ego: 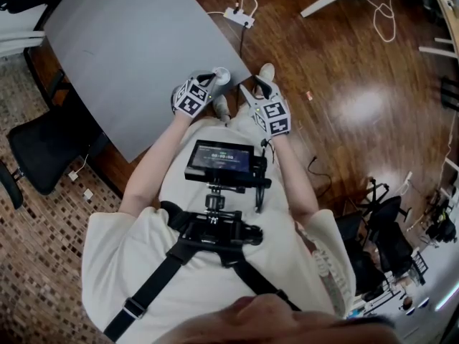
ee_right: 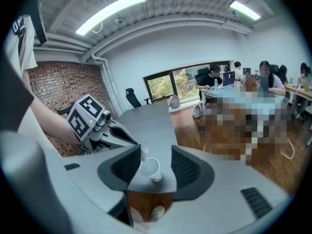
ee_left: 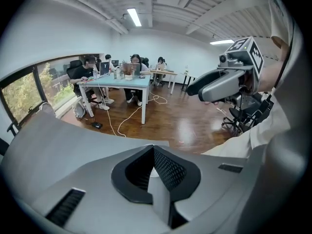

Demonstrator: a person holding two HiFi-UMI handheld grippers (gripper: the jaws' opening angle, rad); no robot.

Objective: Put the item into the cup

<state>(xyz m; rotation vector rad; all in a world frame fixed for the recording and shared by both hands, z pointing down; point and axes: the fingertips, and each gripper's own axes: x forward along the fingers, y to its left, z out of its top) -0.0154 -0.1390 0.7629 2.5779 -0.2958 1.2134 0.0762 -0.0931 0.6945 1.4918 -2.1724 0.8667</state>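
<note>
The cup [ego: 221, 75] stands on the bench [ego: 129, 41], close to the bench corner in the middle of the head view. It is upright and its mouth is open at the top.

The left hand-held gripper [ego: 208, 79] is just left of the cup. In its own view its jaws meet at the tips. In the right gripper view, a small pale item [ee_right: 143, 153] shows at those tips, right beside the cup [ee_right: 150, 169] rim. So the left hand-held gripper [ee_right: 137, 148] looks clenched on the item, but the item is too small to say what it is.

The right hand-held gripper [ee_right: 156, 151] has its jaws wide apart and holds nothing. In its own view the cup sits in the gap between them, and neither jaw touches it. In the head view the right hand-held gripper [ego: 257, 92] hangs to the right of the cup, off the bench edge.

I think the step now is to drop the item in. To do it well, bring the tips right over the middle of the cup mouth first. Go slowly and do not bump the rim. The cup looks light and is near the corner, so a knock could push it off. Let go only when the item is over the hole. The right hand-held gripper could close gently on the cup to keep it steady.
</note>
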